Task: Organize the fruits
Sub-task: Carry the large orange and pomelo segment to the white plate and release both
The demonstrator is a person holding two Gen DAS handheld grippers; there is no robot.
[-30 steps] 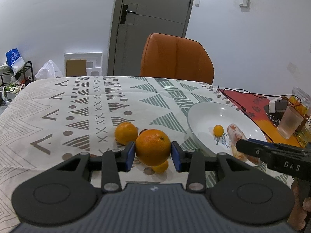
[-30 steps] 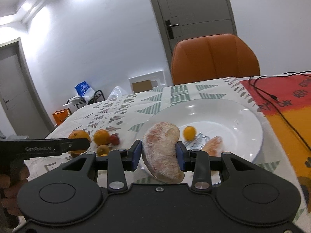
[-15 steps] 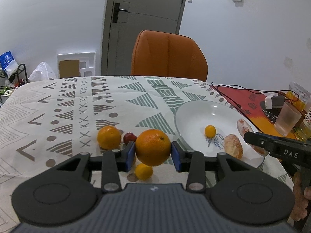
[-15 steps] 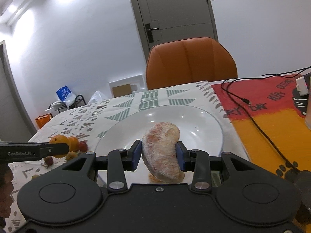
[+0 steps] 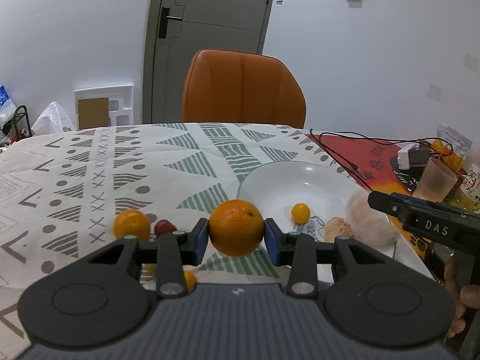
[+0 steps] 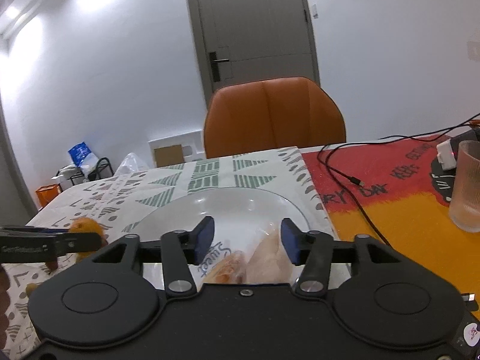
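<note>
My left gripper (image 5: 236, 237) is shut on a large orange (image 5: 236, 226), held above the patterned cloth just left of the white plate (image 5: 279, 180). On the plate lie a small yellow-orange fruit (image 5: 300, 212), a peeled orange segment (image 5: 337, 228) and a wrapped pomelo wedge (image 5: 367, 222). A second orange (image 5: 131, 225), a small red fruit (image 5: 164, 226) and a tiny orange fruit (image 5: 189, 279) rest on the cloth. My right gripper (image 6: 247, 240) hangs open over the plate (image 6: 240, 207); the pomelo wedge (image 6: 267, 261) lies below, by its right finger.
An orange chair (image 5: 243, 87) stands behind the table. To the right, on a red and yellow mat (image 6: 399, 210), are a frosted cup (image 6: 466, 186), a black cable (image 6: 345, 174) and a white adapter (image 5: 406, 156). A person's hand (image 5: 462, 294) holds the right gripper.
My right gripper has opened and let the pomelo wedge drop onto the plate. My left gripper has carried the large orange rightward toward the plate.
</note>
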